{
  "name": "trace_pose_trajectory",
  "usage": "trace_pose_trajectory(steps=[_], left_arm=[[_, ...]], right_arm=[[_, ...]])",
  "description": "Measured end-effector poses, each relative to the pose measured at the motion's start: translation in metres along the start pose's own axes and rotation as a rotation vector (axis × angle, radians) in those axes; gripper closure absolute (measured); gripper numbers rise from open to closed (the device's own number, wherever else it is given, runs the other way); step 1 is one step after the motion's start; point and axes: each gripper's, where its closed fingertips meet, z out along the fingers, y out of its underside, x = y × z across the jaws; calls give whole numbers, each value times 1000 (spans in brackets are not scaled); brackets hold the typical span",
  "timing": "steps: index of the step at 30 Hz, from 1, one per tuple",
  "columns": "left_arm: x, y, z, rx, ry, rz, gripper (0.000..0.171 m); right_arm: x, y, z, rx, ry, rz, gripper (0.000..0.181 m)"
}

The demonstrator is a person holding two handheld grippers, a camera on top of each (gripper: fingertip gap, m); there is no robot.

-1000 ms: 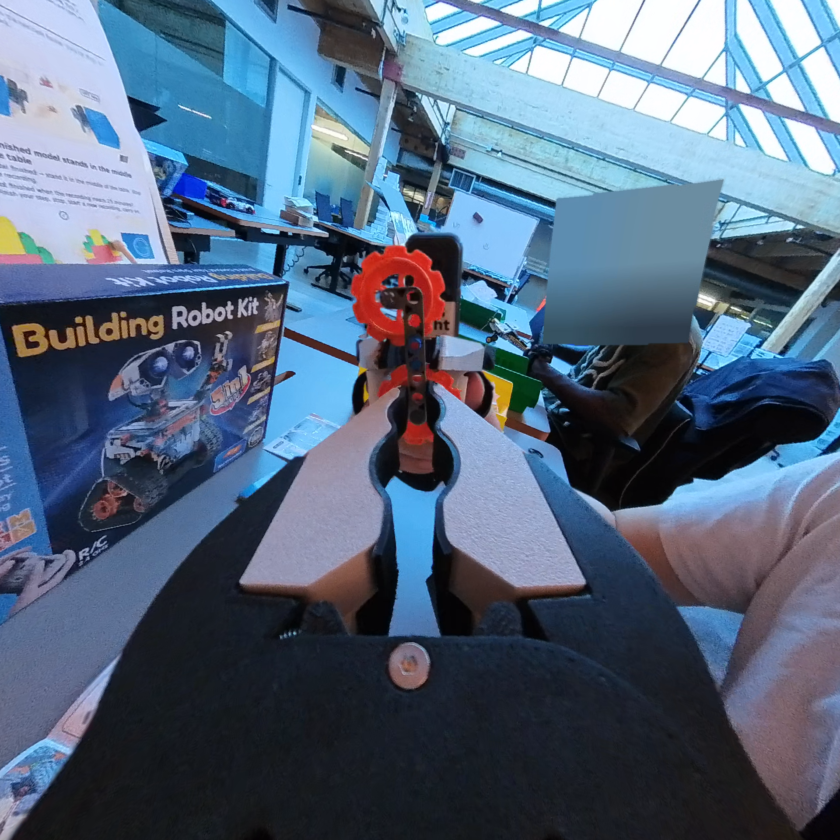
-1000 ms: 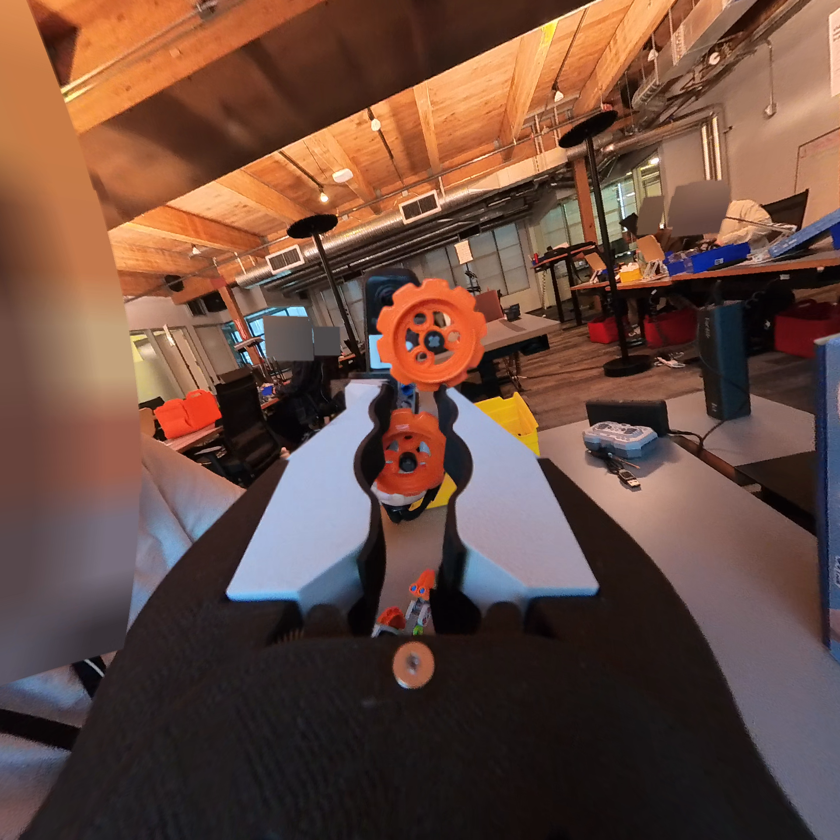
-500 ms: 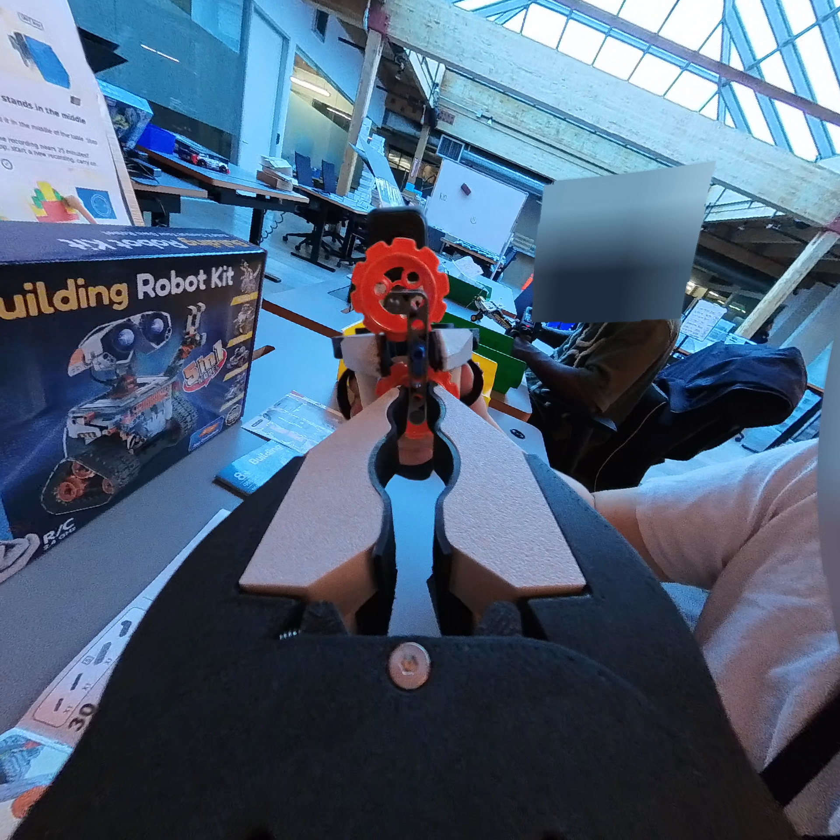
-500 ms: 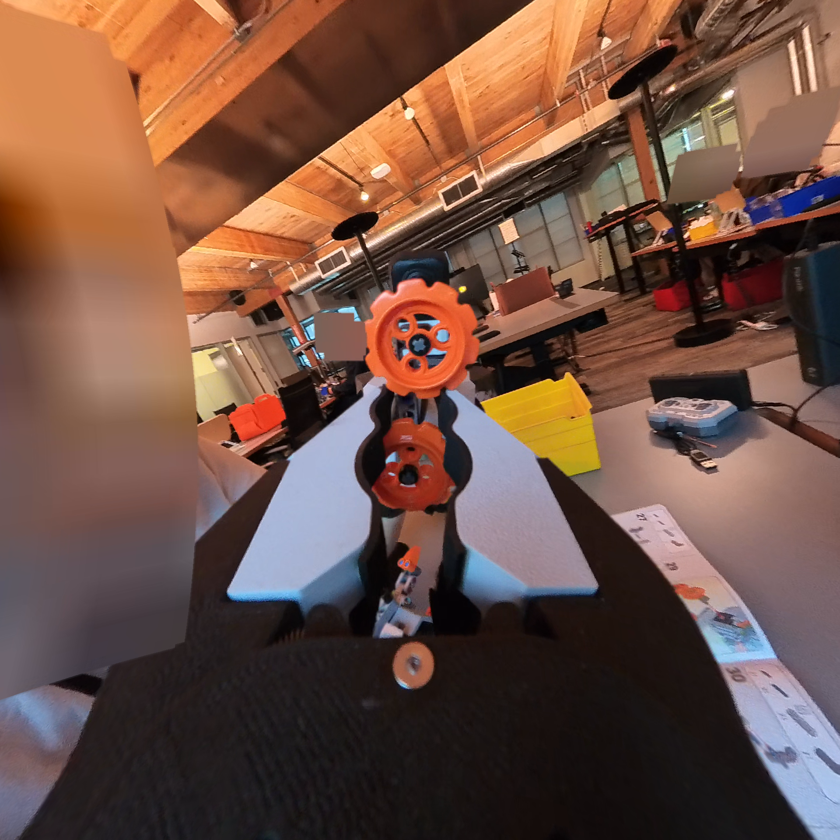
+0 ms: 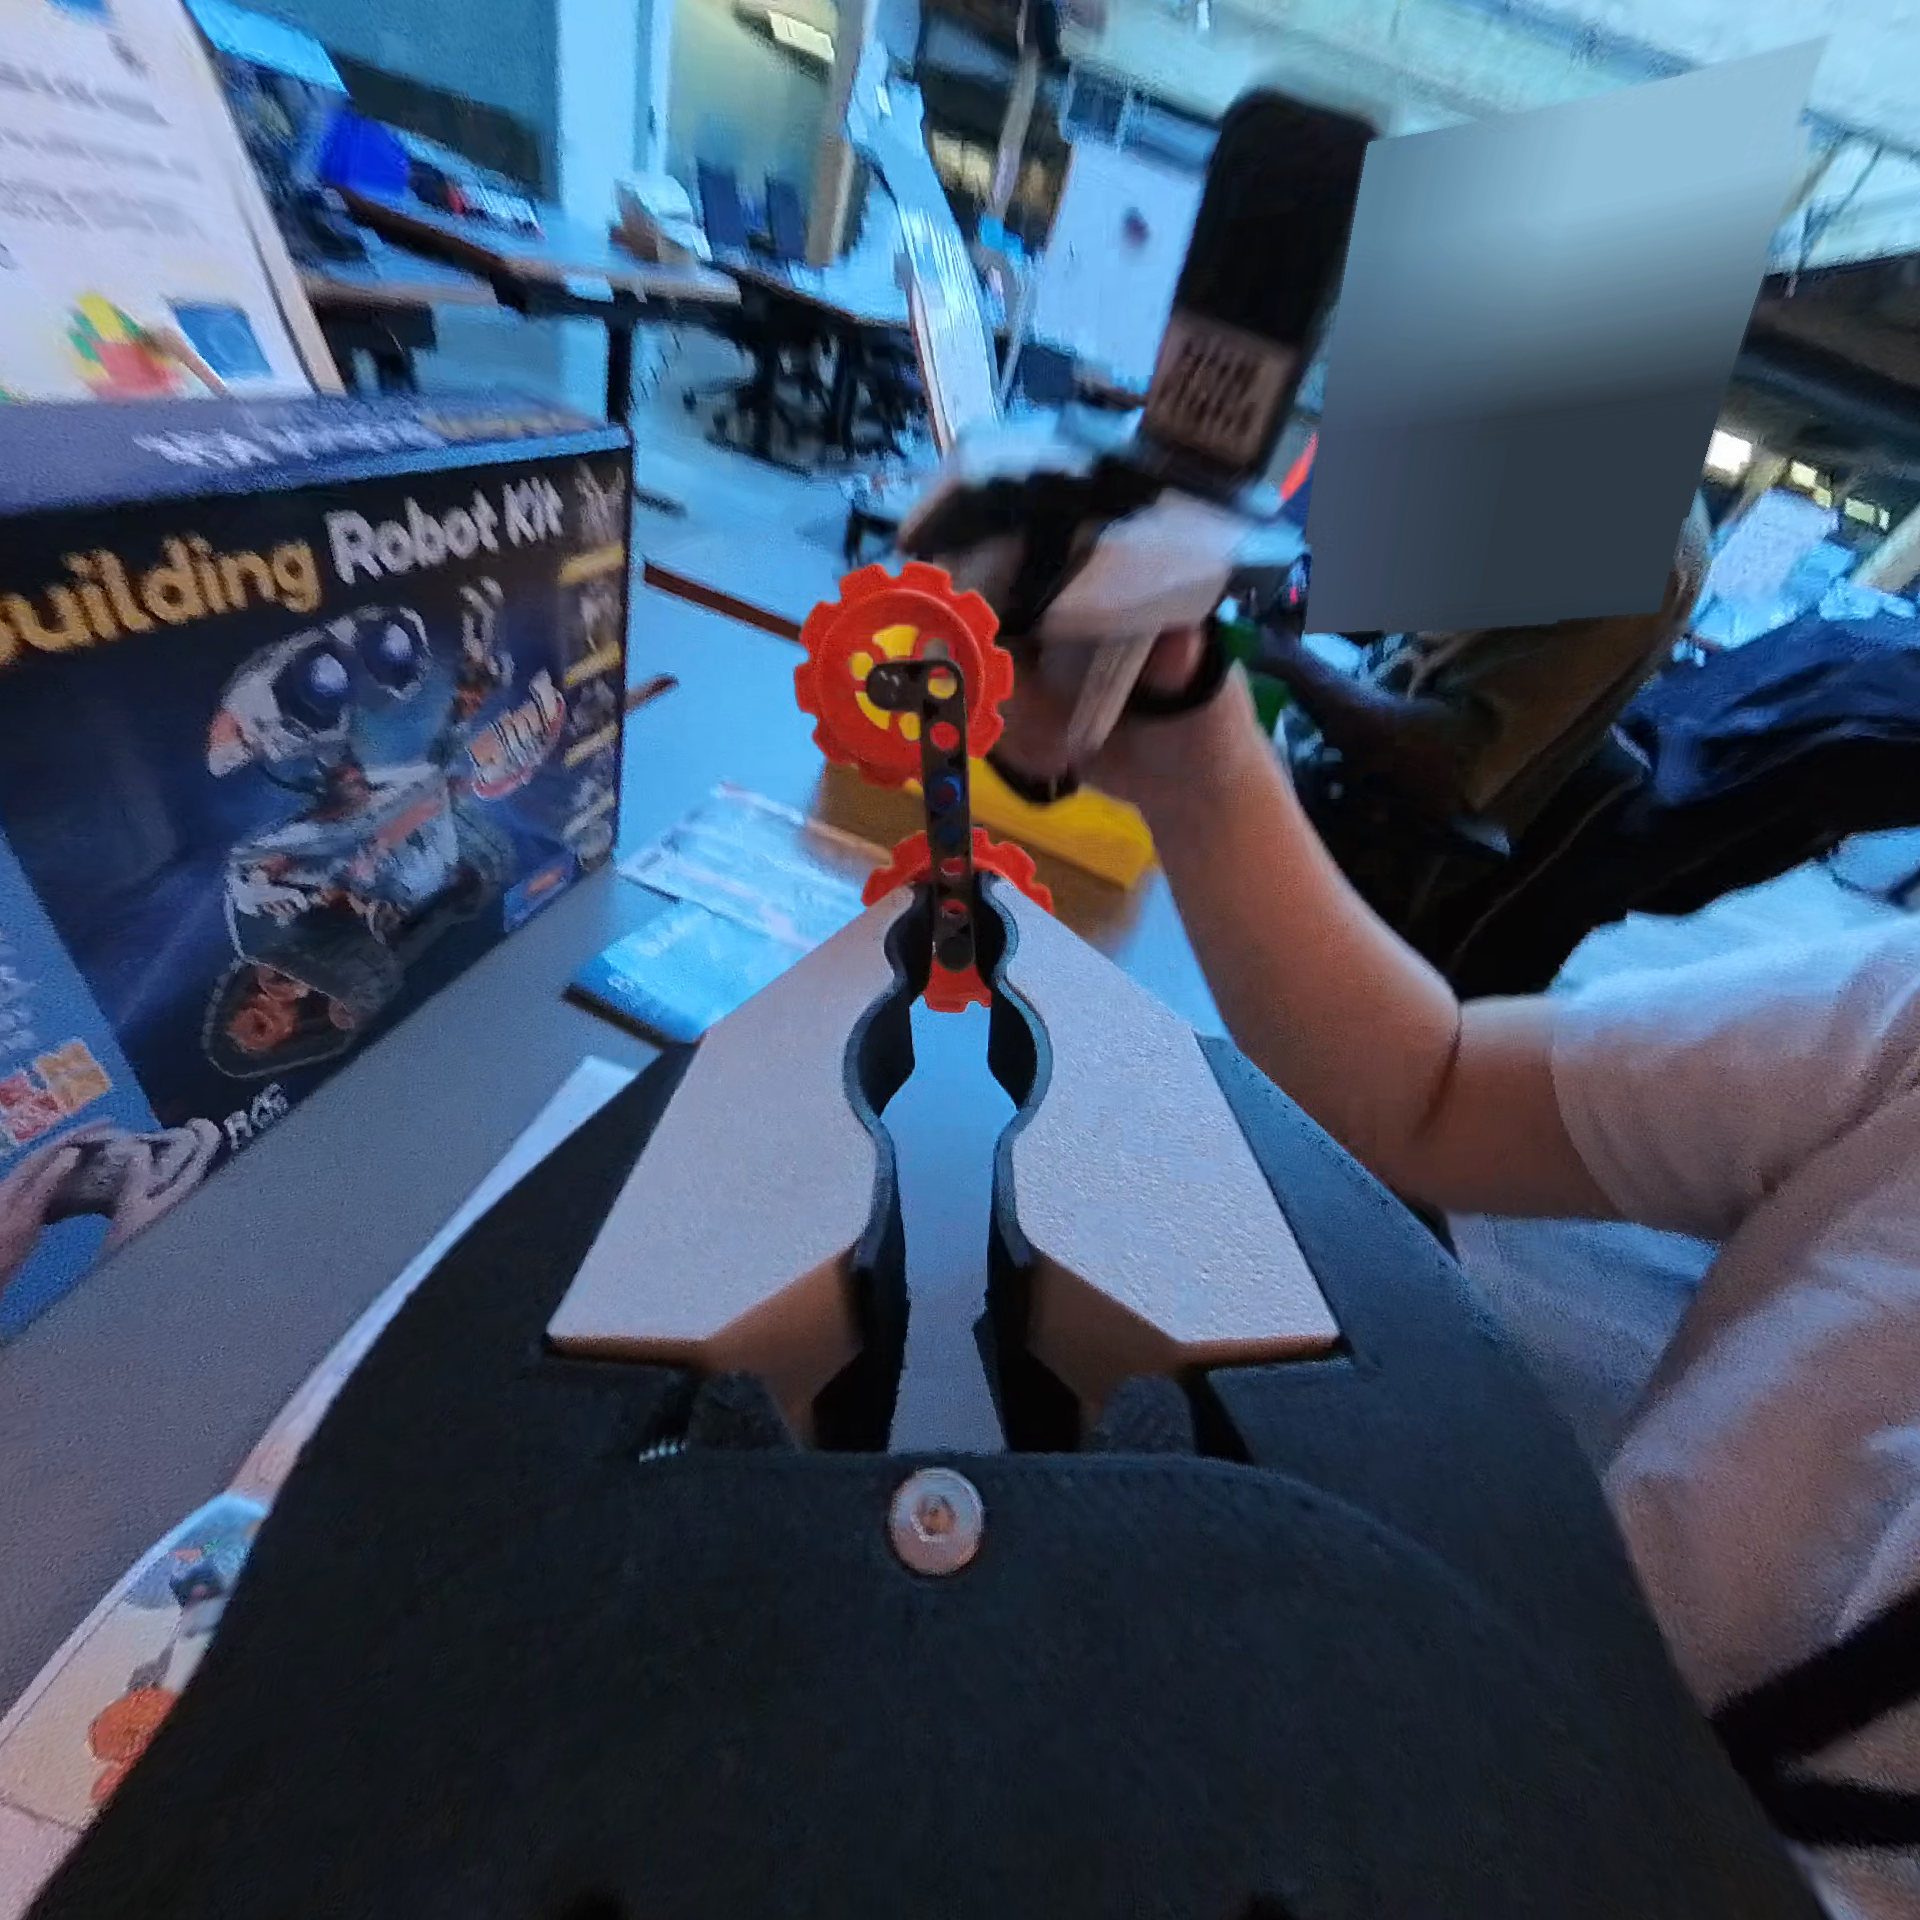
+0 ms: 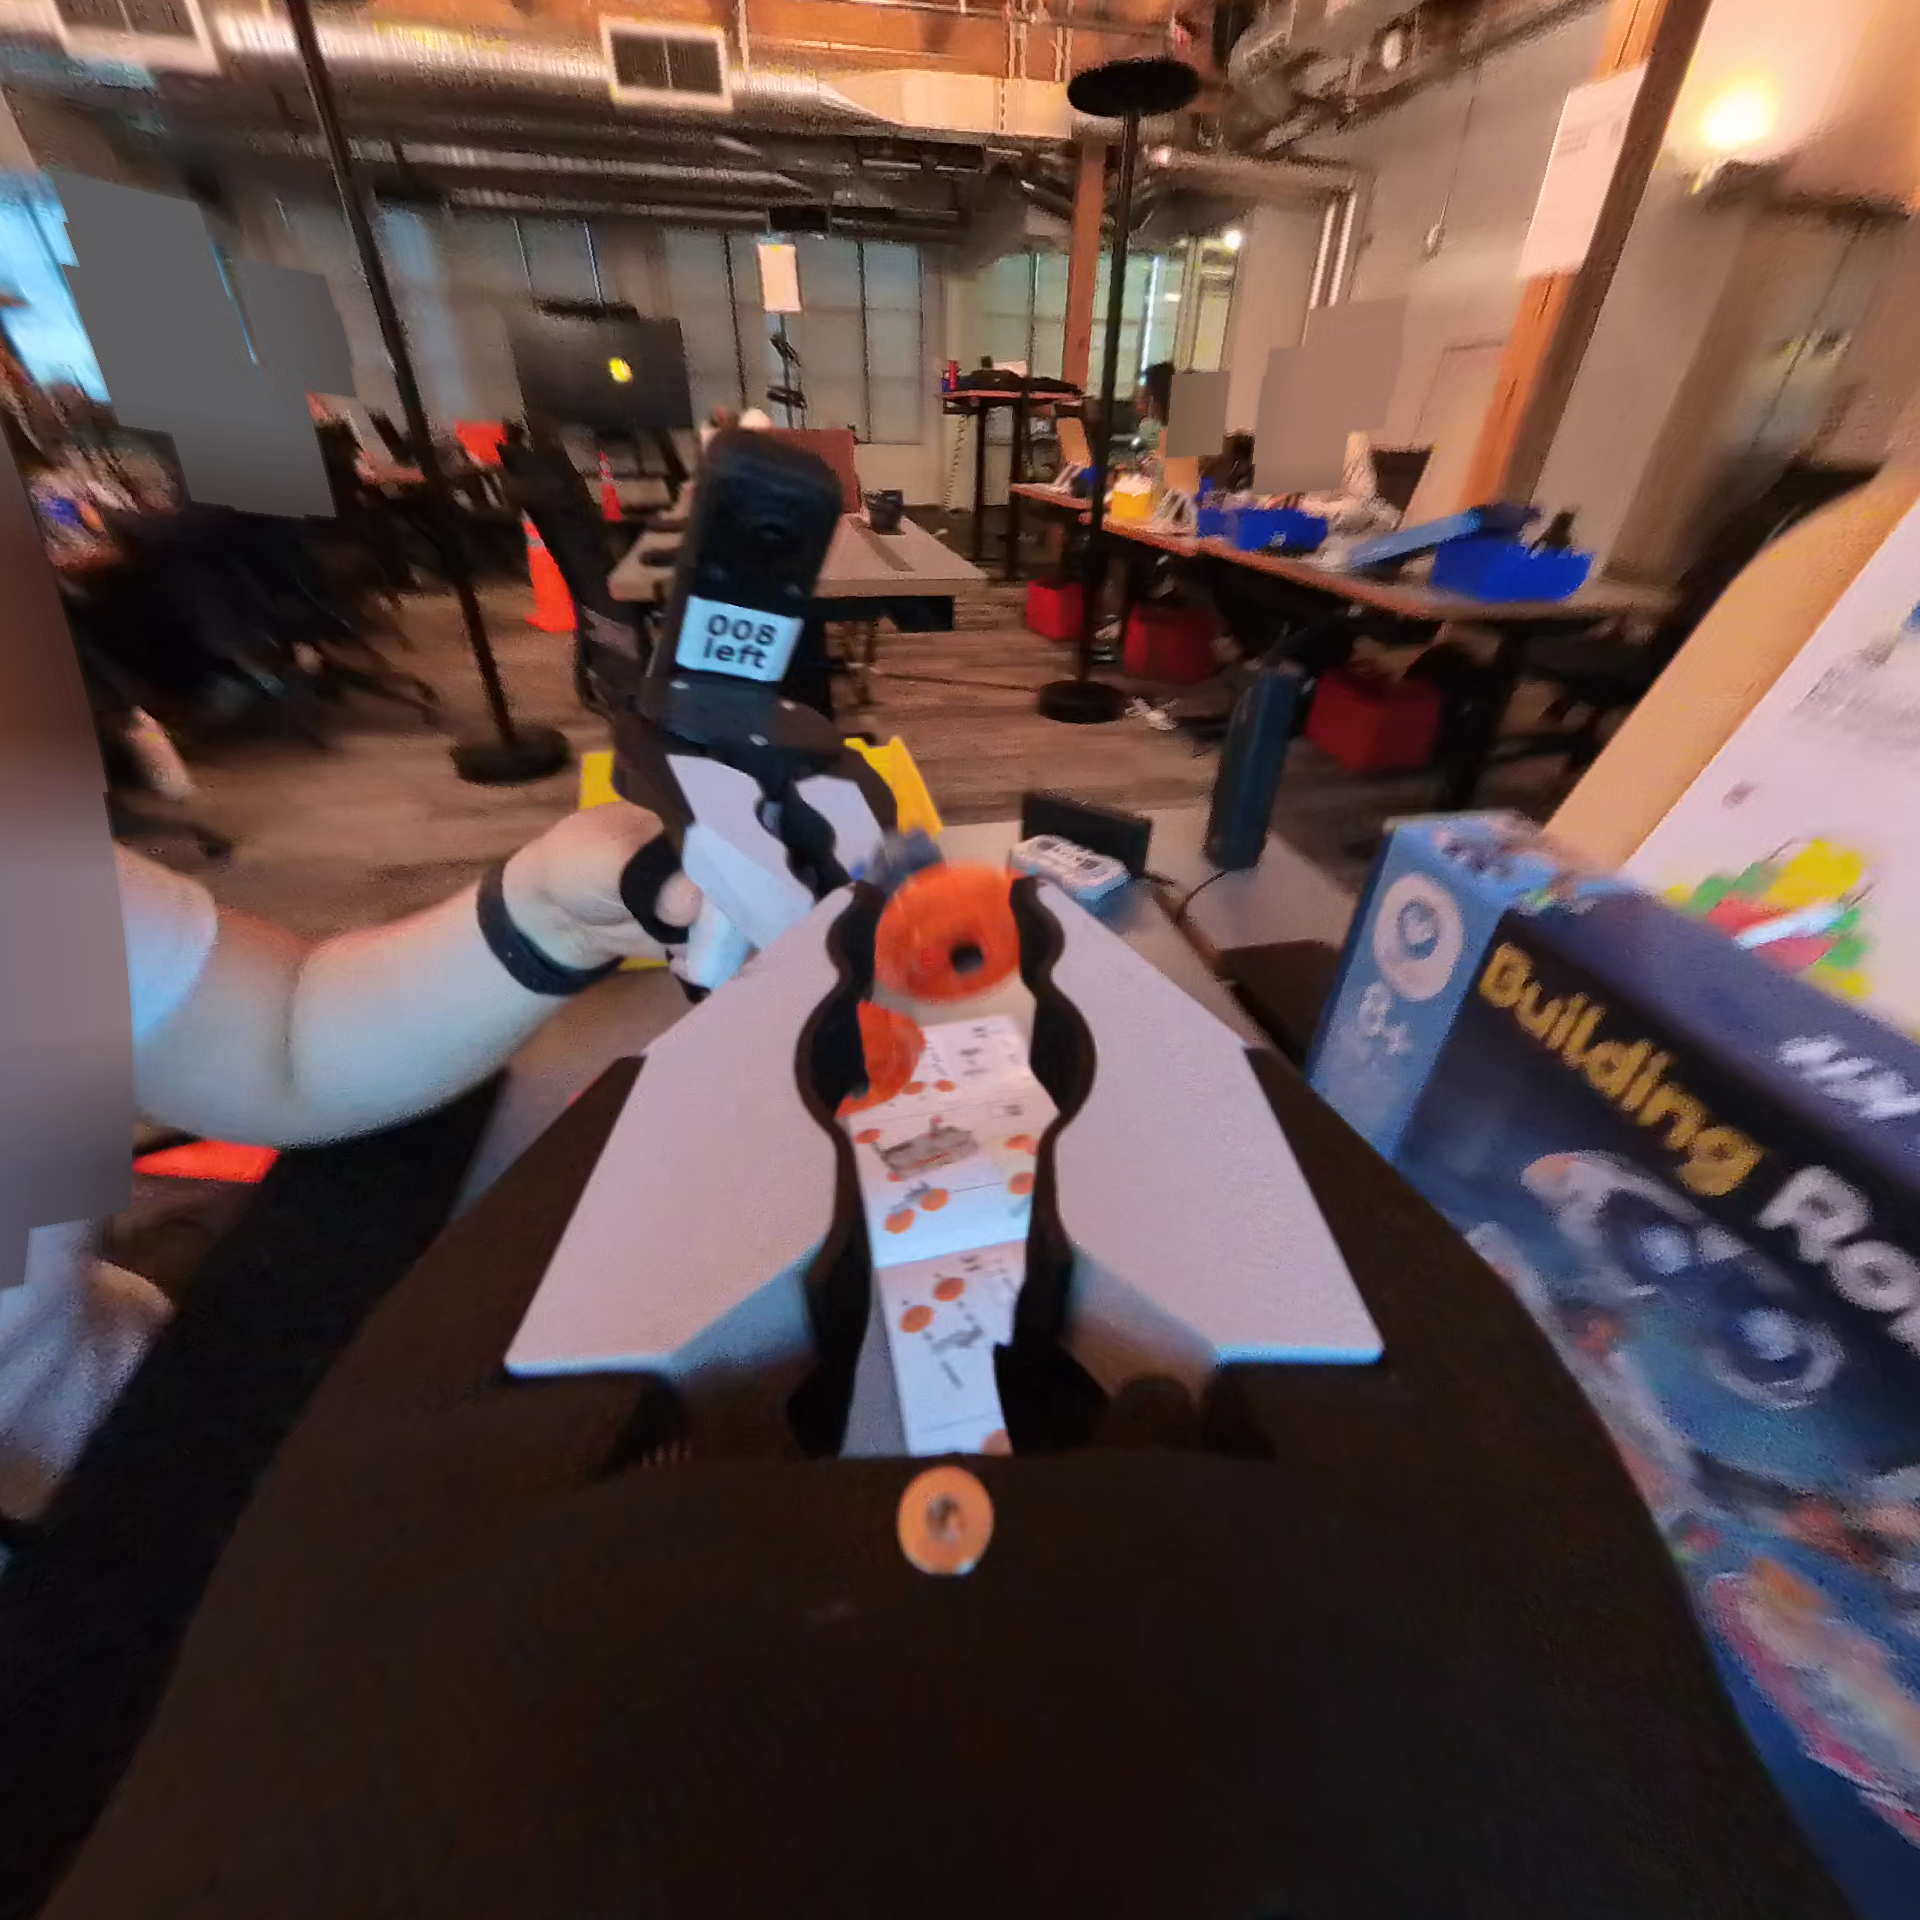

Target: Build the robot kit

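Across the bottom of the left wrist view, a smooth, matte grey table (image 5: 312,1195). Upright on its left side, a glossy dark-blue cardboard kit box (image 5: 312,727) printed with a toy robot; behind that, leaning, a flat white poster board (image 5: 114,208).

Filling the foreground, the left gripper (image 5: 951,914): grainy black body, two pale wedge-shaped fingers with wavy black inner edges, clenched on the gear assembly (image 5: 940,810) and holding it up clear of the table, upright beyond the fingertips.

Seen from its own camera, the right gripper (image 6: 940,894): same build, fingers spread apart, grasping nothing, with the blurred orange gears just beyond the tips. To its left, a bare hand (image 6: 592,904) with a dark wristband, wrapped around the other gripper's handle.

Flat on the table and visible through the gap between the spread fingers, a white paper instruction booklet (image 6: 935,1143) with small orange diagrams. Farther back, a yellow plastic bin (image 5: 1060,831), angular and shiny.

Smallest of all, the parts of the assembly: a round, toothed orange upper gear (image 5: 831,665) with spoked holes; a smaller lower gear (image 5: 951,987), pinched between the pale fingertips; joining the two, a slim black beam (image 5: 948,790), straight and perforated with a row of round holes.
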Motion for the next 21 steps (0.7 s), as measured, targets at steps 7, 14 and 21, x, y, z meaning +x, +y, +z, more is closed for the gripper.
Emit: trace_pose_trajectory(steps=[7,14,21], left_arm=[[19,48,23,-264,77,153,166],[30,60,31,-320,92,228,166],[35,52,27,-301,88,232,166]], right_arm=[[-36,50,-14,-367,-113,-198,132],[-49,72,-14,-421,-263,-164,164],[-54,56,-6,-294,-359,26,165]])
